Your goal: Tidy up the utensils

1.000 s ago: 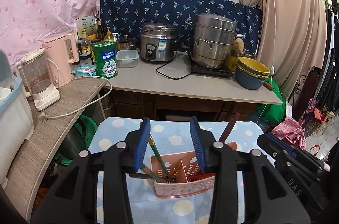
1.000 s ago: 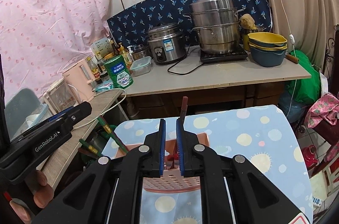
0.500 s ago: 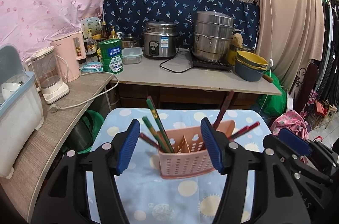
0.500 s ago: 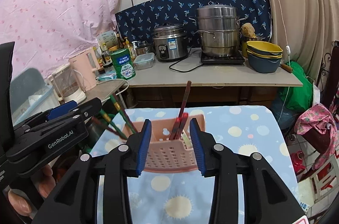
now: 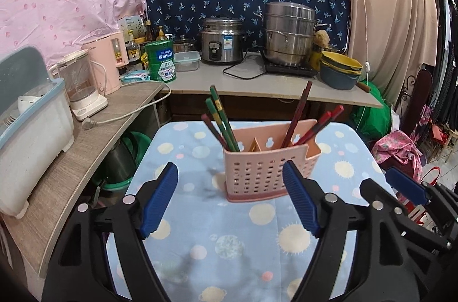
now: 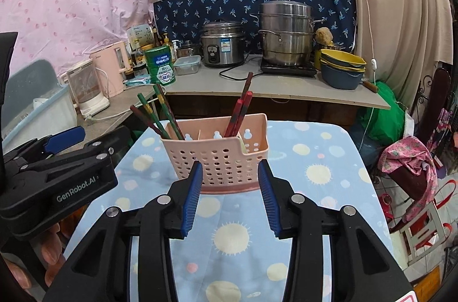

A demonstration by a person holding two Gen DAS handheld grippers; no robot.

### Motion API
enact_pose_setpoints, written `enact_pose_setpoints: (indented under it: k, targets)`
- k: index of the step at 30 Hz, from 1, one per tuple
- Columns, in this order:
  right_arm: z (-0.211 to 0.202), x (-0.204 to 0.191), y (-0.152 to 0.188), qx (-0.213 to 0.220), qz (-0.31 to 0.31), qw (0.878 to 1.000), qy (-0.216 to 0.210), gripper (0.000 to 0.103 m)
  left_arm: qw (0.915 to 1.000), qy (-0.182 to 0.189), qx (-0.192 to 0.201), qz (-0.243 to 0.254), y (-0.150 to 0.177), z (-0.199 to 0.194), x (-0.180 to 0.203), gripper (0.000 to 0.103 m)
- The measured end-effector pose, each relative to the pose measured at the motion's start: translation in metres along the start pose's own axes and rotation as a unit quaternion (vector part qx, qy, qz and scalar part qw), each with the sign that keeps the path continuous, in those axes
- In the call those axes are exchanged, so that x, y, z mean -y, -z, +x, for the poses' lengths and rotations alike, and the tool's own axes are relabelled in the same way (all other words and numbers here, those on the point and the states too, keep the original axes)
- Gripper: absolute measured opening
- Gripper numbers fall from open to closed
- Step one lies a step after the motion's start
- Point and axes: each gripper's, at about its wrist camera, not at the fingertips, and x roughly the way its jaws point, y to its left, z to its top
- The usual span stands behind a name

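A pink perforated utensil caddy (image 5: 266, 170) stands on a small table with a blue dotted cloth (image 5: 234, 239); it also shows in the right wrist view (image 6: 226, 159). Green chopsticks (image 5: 221, 119) and a dark one lean in its left compartment; red and dark chopsticks (image 5: 312, 121) lean in its right one. My left gripper (image 5: 230, 202) is open and empty, just in front of the caddy. My right gripper (image 6: 230, 197) is open and empty, its pads (image 6: 191, 199) on either side of the caddy's base without touching.
A counter (image 5: 257, 84) behind holds a rice cooker (image 5: 223, 44), a steel steamer pot (image 5: 289, 33), stacked bowls (image 5: 339, 70) and a green tin (image 5: 160, 61). A side shelf at left holds kettles (image 5: 83, 84) and a dish bin (image 5: 28, 130). The cloth-covered table's edges drop off at left and right.
Both grippers have opened and drawn back from the caddy. The chopsticks they were shut around now stand free in the caddy's compartments.
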Motion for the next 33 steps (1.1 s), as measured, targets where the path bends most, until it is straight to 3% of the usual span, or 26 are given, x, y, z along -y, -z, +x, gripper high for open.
enact_pose_setpoints:
  k: [12,15,17,19,27,29,33]
  targets:
    - [-0.008,-0.001,0.032,-0.007,-0.004,1.000,0.009,0.040,0.9995,-0.023,-0.021,-0.004,0.038,-0.005,0.001,0.085]
    - [-0.008,0.003,0.038,-0.008,0.005,1.000,0.008,0.051,0.9992,-0.031,-0.024,-0.003,0.043,-0.005,0.002,0.090]
    - [-0.008,0.007,0.042,-0.009,0.015,1.000,0.010,0.063,0.9991,-0.034,-0.027,-0.005,0.047,-0.004,0.002,0.092]
    - [-0.007,0.011,0.045,-0.011,0.025,1.000,0.006,0.083,0.9988,-0.037,-0.031,-0.007,0.049,-0.002,0.002,0.094]
    - [0.001,0.021,0.059,-0.023,0.025,0.999,0.030,0.087,0.9974,-0.052,-0.050,-0.007,0.062,0.010,0.001,0.096]
    - [0.003,0.020,0.062,-0.025,0.020,0.999,0.036,0.098,0.9971,-0.052,-0.054,-0.009,0.064,0.012,-0.001,0.096]
    - [0.006,0.018,0.067,-0.030,0.016,0.999,0.040,0.097,0.9967,-0.053,-0.059,-0.013,0.069,0.017,-0.003,0.096]
